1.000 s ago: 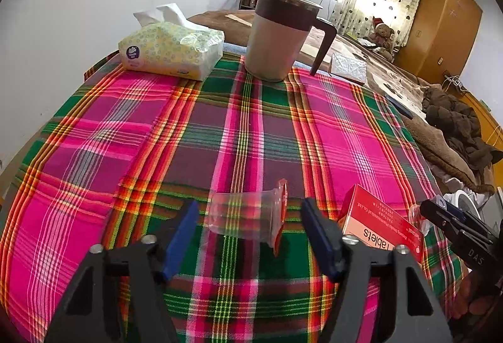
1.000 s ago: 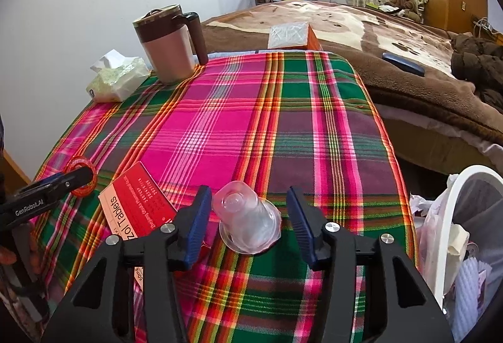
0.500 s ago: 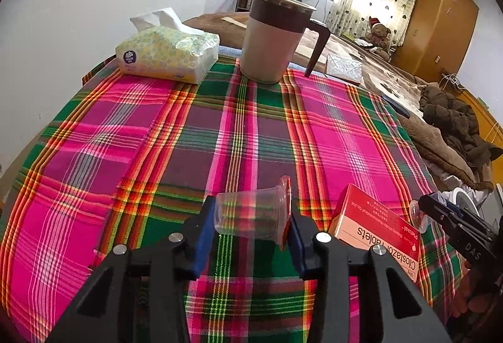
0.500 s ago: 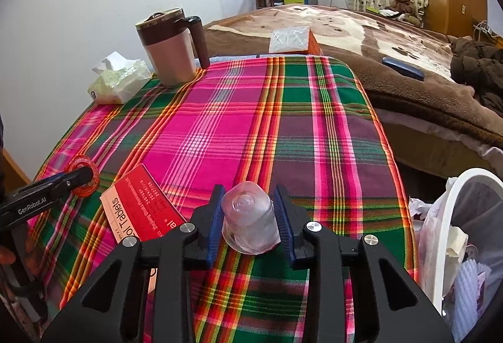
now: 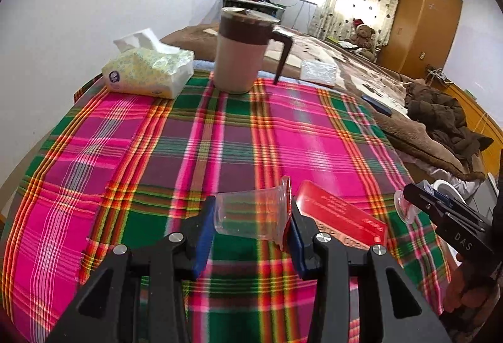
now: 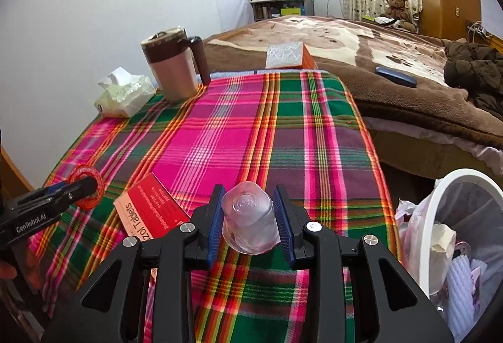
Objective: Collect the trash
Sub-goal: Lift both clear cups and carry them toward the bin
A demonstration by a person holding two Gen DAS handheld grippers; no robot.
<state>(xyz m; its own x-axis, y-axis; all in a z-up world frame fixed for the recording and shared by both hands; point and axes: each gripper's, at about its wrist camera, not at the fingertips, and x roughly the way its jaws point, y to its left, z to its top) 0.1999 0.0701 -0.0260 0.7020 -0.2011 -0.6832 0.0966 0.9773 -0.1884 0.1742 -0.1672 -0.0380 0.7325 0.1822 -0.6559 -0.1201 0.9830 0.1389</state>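
The left gripper (image 5: 251,226) is clamped on a clear cup with a red rim (image 5: 251,215). The cup lies on its side between the blue pads (image 5: 204,229), base against the left pad, red rim against the right one. It sits near the worktop's (image 5: 188,138) near edge; whether it is lifted off the plaid cloth cannot be told.

The right gripper (image 6: 250,223) is clenched on a 2nd clear cup (image 6: 250,222), pinched across its walls with the base pointing away from the camera and the mouth toward it. The walls look slightly squashed between the pads (image 6: 215,225). This cup is at the near edge too, toward the right corner.

A red tablet box (image 6: 151,207) lies flat on the cloth between the 2 grippers, just beside each. In the right wrist view the left gripper shows at the left edge with the red rim at its tip; in the left wrist view the right gripper shows at the right edge, a hand (image 5: 465,289) around its handle.

A white bin (image 6: 456,236) stands off the worktop's right edge, near the right gripper, lined with a bag and holding paper scraps. At the far left corner stand a tissue pack (image 5: 147,69) and, just beside it, a lidded mug (image 5: 242,53).
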